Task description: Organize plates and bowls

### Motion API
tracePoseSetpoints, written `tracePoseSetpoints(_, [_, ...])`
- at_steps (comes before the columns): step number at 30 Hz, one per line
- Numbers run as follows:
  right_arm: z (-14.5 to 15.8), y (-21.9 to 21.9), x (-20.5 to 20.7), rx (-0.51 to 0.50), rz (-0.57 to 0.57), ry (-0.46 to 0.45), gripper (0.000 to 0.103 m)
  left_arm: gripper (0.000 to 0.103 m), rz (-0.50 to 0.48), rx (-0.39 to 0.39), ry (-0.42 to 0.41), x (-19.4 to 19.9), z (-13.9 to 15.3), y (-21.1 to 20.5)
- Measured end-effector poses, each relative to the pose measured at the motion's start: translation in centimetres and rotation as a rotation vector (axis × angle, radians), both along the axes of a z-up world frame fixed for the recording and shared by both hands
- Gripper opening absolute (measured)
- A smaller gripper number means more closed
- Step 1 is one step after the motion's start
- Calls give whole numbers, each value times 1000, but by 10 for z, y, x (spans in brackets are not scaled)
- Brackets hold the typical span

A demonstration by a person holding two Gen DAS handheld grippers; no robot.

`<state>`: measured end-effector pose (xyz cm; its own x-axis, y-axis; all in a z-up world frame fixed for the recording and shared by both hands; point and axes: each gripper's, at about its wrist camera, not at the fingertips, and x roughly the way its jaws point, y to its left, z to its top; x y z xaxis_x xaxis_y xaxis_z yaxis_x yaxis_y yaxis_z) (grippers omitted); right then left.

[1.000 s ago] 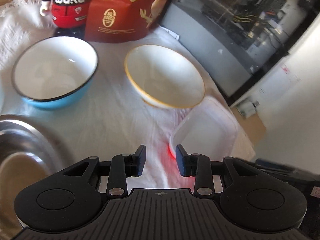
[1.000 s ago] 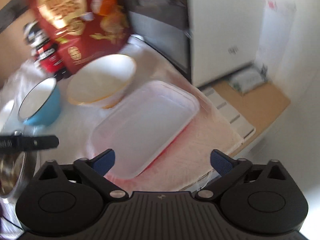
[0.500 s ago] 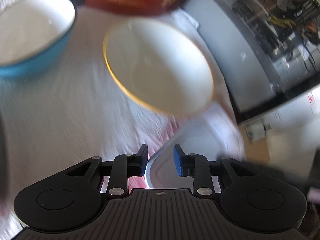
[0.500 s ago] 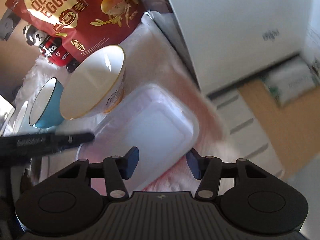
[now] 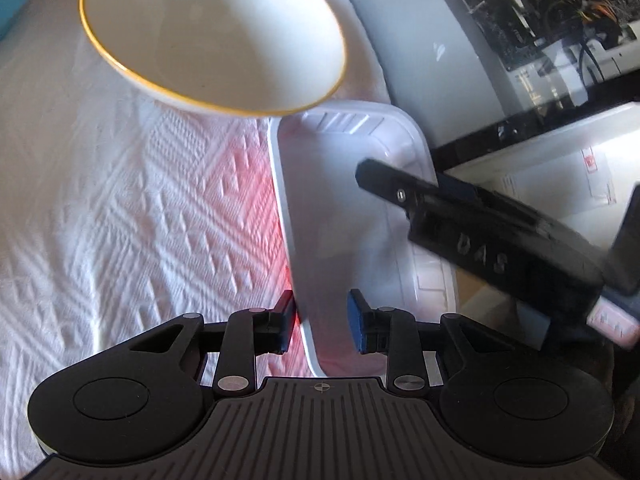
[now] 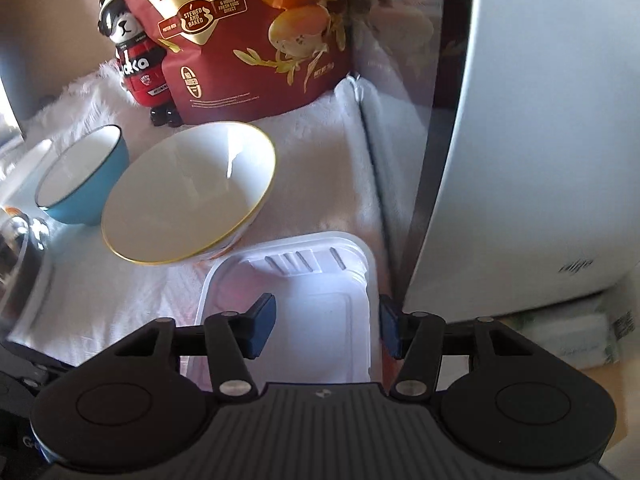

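Both angle down: left tool [image 5: 322,322] part-open, right tool [image 6: 326,326] opening.

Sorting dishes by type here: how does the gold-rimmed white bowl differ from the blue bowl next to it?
The gold-rimmed bowl is white outside with a thin gold edge; the blue bowl is blue outside with a dark rim. The gold-rimmed bowl looks wider and shallower, the blue bowl narrower. The gold-rimmed bowl lies nearer the white plastic tray; the blue bowl lies farther left. Both are white inside, empty, and on the white cloth.

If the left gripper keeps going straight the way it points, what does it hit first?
Most likely the white tray: its near rim already sits between the left gripper's open fingers. The gold-rimmed bowl lies beyond it. Depth is uncertain.
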<state>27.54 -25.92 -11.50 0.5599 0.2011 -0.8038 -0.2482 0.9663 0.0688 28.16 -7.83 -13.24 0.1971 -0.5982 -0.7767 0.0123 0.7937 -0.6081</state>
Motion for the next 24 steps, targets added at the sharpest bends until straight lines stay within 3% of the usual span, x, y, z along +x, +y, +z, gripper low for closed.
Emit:
tracePoseSetpoints(6, [-1, 0, -1, -27, -15, 13, 59, 31, -26, 13, -10, 8, 7, 5])
tracePoseSetpoints(11, [8, 8, -15, -53, -17, -30, 76, 31, -20, 32, -51, 1, 22, 33])
tracePoseSetpoints(14, [18, 12, -21, -67, -17, -51, 76, 31, -3, 37, -68, -5, 33, 53])
tracePoseSetpoints(24, [49, 56, -22, 15, 85, -115, 81, 31, 239, 56, -154, -17, 66, 122])
